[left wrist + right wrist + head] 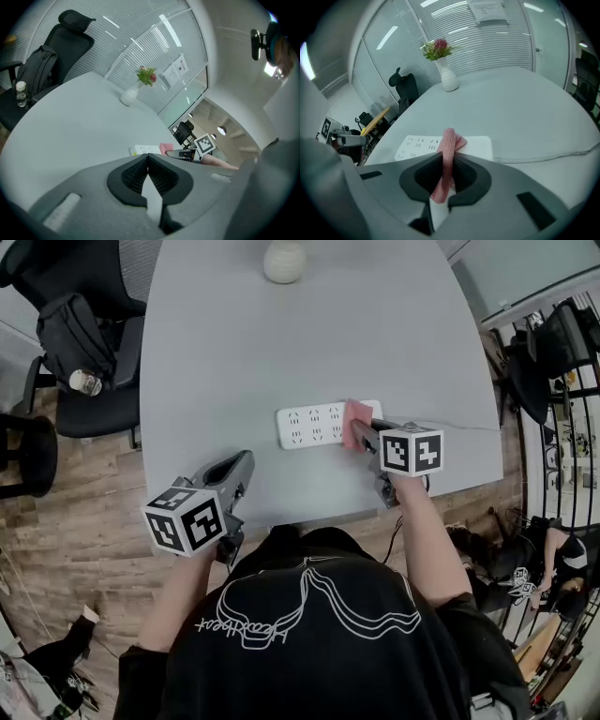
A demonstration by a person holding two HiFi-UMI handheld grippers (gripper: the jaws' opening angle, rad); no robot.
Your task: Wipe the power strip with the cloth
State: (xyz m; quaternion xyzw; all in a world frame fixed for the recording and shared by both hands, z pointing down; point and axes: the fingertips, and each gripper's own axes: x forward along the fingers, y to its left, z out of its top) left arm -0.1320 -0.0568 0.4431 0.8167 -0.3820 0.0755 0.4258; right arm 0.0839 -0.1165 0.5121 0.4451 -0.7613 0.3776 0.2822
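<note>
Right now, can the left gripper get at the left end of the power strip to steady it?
Probably yes. The left gripper is empty, jaws together, and only bare table lies between it and the left end of the power strip. The right gripper and cloth occupy the right end.

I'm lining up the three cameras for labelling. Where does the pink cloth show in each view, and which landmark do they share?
Head view: pink cloth right of centre, on the power strip's right end.
Left gripper view: pink cloth small, just below centre, at the power strip's right end.
Right gripper view: pink cloth at centre, pinched between the right hand-held gripper's jaws.
Shared landmark: the white vase, beyond the power strip in all three.
</note>
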